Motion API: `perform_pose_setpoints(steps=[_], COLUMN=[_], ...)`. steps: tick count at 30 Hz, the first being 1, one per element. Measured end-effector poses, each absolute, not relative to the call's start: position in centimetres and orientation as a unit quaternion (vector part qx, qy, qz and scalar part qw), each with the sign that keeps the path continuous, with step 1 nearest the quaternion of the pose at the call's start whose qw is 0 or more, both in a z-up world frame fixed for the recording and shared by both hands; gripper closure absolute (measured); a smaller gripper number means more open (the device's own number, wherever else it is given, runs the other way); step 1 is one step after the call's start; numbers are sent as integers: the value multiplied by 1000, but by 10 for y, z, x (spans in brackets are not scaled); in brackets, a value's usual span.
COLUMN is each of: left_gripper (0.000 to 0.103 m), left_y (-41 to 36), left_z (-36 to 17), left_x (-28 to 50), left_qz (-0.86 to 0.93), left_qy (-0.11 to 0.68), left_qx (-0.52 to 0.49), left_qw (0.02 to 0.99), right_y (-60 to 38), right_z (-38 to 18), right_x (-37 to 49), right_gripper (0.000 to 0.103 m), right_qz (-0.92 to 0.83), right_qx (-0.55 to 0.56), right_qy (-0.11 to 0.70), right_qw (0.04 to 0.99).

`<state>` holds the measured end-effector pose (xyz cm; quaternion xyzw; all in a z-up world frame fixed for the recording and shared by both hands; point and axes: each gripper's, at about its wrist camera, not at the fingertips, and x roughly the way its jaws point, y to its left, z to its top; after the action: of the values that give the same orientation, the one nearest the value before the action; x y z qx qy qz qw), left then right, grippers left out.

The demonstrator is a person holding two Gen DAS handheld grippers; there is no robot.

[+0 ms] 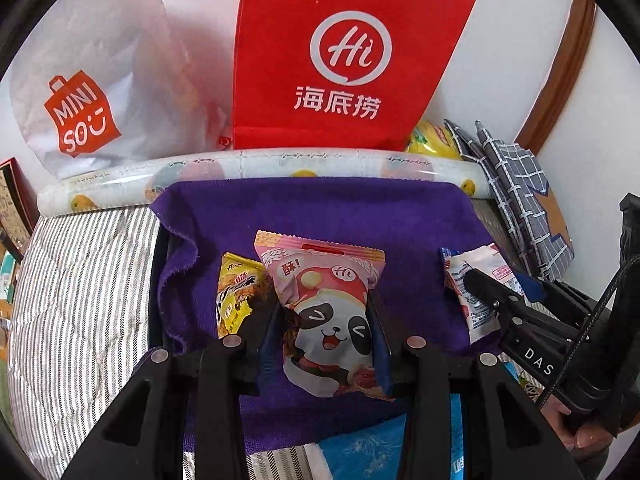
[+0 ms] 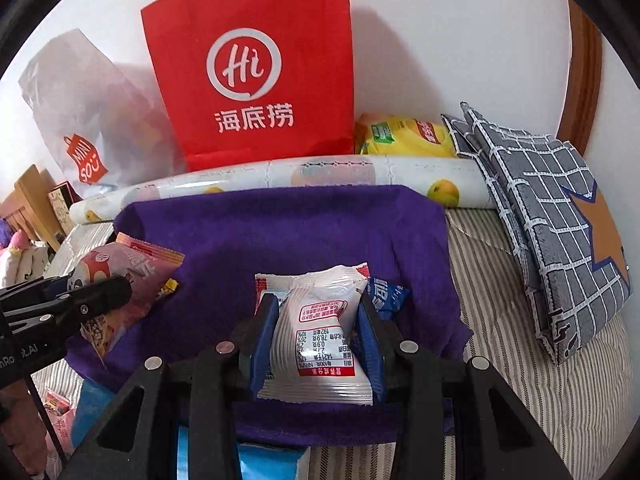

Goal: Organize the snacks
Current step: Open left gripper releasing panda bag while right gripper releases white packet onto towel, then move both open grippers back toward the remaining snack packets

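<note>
Crinkly pink panda packet (image 1: 332,316) clamped in left gripper (image 1: 326,320), glossy white pillow-shaped sachet (image 2: 320,332) in right gripper (image 2: 318,328).

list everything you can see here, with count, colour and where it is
panda snack packet: 1, pink, between the left gripper's pads over the purple cloth
white snack packet: 1, white with red print, between the right gripper's pads
yellow snack packet: 1, yellow-black, on the cloth beside the panda packet
blue packet: 1, blue, behind the white packet
purple cloth: 1, purple, on the striped bedding
red paper bag: 1, red, against the wall
white plastic bag: 1, white, left of the red bag
patterned roll: 1, white with fruit print, behind the cloth
left gripper: 1, black, shut on the panda packet
right gripper: 1, black, shut on the white packet
</note>
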<state>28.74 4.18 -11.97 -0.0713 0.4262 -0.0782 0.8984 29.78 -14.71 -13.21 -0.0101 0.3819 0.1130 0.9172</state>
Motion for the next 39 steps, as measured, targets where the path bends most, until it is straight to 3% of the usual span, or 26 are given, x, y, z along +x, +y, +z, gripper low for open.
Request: perform_pose_setpoints(steps=[9, 11, 13, 17, 39], left_gripper=[60, 51, 43, 39, 39], left_y=[41, 40, 39, 37, 65], left_z=[-127, -125, -122, -114, -76], left_x=[289, 288, 285, 275, 187], left_qz=[-72, -74, -74, -78, -58], left_qy=[440, 440, 438, 433, 402], left_qx=[-72, -73, -72, -72, -82], left_qw=[892, 892, 893, 895, 910], right_y=[-147, -147, -148, -150, -176], right_z=[-134, -131, -126, -111, -81], right_x=[299, 297, 294, 285, 178], right_gripper=[62, 47, 38, 32, 32], right_qz=[112, 112, 111, 108, 62], right_qx=[-11, -12, -11, -10, -22], right_qy=[392, 386, 375, 360, 287], right_qw=[913, 915, 920, 927, 956])
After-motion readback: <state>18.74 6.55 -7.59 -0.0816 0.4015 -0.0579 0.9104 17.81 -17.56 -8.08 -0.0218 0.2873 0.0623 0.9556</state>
